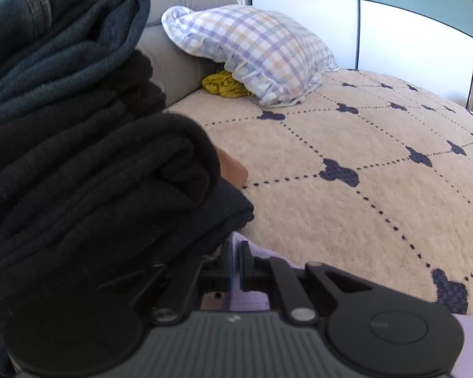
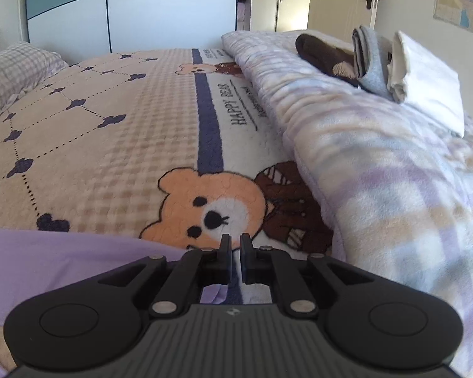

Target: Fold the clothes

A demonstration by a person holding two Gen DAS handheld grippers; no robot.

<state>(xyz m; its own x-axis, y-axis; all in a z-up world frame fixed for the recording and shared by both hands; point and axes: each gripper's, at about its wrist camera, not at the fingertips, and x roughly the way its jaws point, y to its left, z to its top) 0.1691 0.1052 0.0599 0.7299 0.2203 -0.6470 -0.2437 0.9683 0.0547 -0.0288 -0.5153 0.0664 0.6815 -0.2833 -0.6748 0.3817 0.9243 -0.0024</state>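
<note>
A lilac garment (image 2: 63,267) lies on the bed's bear-print blanket (image 2: 126,157), at the lower left of the right wrist view. My right gripper (image 2: 235,239) hovers at the garment's right edge. Its jaws stand a narrow gap apart with only the blanket showing between them. In the left wrist view my left gripper (image 1: 235,245) is shut on a fold of the lilac garment (image 1: 252,302), which shows between and under the fingers. A tall stack of folded dark clothes (image 1: 78,157) rises right beside it on the left and hides its left finger's side.
A plaid pillow (image 1: 255,53) leans on the grey headboard (image 1: 179,6), with a mustard cloth (image 1: 224,85) under it. To the right lies a folded pastel quilt (image 2: 378,173) carrying folded brown (image 2: 324,56), grey (image 2: 372,60) and white (image 2: 425,78) items. A wardrobe (image 2: 142,9) stands behind the bed.
</note>
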